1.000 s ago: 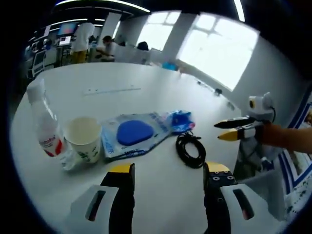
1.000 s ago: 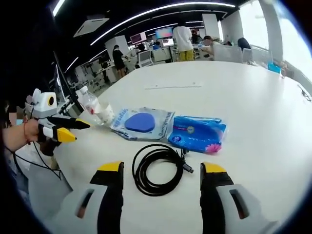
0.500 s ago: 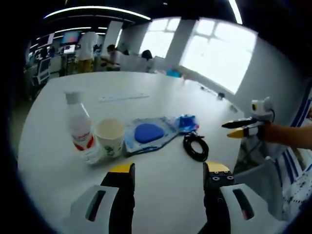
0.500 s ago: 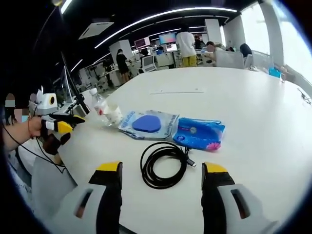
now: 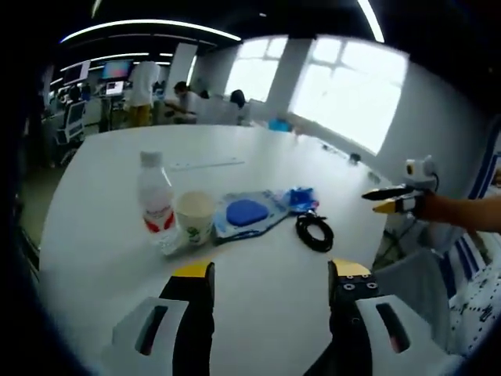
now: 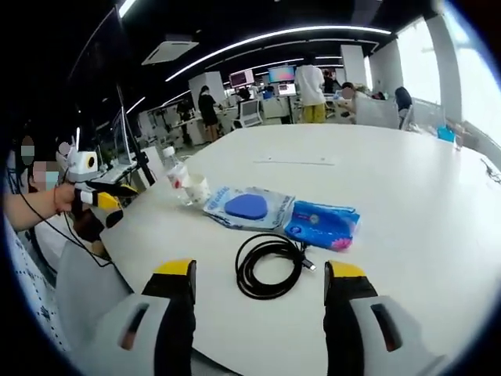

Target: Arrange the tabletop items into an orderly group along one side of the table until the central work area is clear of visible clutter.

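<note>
A row of items lies on the white table [image 5: 109,266]: a clear water bottle [image 5: 156,200] with a red label, a paper cup [image 5: 195,218], a clear pouch holding a blue pad [image 5: 246,213], a blue tissue pack [image 5: 300,198] and a coiled black cable [image 5: 315,233]. My left gripper [image 5: 272,270] is open and empty, well short of the cup. In the right gripper view the cable [image 6: 270,265] lies just beyond my open, empty right gripper [image 6: 260,270], with the tissue pack [image 6: 322,223], pouch [image 6: 246,207], cup [image 6: 196,188] and bottle [image 6: 175,174] behind it. The other gripper shows at each view's side: right gripper [image 5: 387,200], left gripper [image 6: 106,200].
A long thin strip [image 5: 207,164] lies farther out on the table, also visible as the strip [image 6: 293,160]. Beyond the far edge are desks with monitors and several people. Bright windows are behind. A person's hand holds the left gripper near the table's edge.
Both cameras have pulled back from the table, so the items look smaller and farther away. The bottle now sits fully inside the left gripper view. The items themselves have not moved.
</note>
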Motion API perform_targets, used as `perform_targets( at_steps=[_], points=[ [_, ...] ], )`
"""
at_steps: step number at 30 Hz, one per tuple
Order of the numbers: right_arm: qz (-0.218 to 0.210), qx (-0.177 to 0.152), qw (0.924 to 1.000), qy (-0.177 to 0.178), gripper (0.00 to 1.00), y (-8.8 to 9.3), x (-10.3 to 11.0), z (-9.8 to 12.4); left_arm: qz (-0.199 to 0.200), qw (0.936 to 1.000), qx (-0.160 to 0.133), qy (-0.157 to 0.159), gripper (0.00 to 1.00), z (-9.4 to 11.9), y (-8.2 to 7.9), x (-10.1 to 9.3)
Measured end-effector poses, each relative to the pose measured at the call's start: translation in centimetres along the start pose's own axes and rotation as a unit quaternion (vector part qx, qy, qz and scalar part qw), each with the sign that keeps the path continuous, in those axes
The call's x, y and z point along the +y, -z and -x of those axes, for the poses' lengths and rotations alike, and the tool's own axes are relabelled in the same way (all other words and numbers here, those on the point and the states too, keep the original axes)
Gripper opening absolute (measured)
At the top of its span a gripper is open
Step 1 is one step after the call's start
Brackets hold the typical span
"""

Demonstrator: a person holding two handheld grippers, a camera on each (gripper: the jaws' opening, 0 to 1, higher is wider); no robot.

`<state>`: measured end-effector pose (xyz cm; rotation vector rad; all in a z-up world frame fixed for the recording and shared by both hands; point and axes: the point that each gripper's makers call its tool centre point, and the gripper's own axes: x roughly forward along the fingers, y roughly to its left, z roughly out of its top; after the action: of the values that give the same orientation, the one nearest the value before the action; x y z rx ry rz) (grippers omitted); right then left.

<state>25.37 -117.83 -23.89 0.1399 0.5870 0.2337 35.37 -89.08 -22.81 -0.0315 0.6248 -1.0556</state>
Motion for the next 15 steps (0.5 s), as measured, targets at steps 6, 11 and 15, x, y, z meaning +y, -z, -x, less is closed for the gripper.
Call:
perform_targets(
  at_steps=[6, 11, 15],
  points=[
    [-0.003, -0.007, 0.9999, -0.007, 0.67, 0.6, 0.3, 1.0, -0.012, 0.9997, -0.004, 0.020, 0.65, 1.8, 0.8, -0.9],
    [-0.006, -0.011, 0.9999, -0.009, 0.71, 1.2, 0.3, 1.9, -0.013, 0.9993, -0.027, 0.024, 0.71, 3.6, 0.8, -1.1],
    [-0.007, -0.014, 0.9998, -0.010, 0.72, 1.4, 0.3, 2.5, -0.014, 0.9986, -0.044, 0.025, 0.76, 4.7, 0.8, -1.4]
  ],
)
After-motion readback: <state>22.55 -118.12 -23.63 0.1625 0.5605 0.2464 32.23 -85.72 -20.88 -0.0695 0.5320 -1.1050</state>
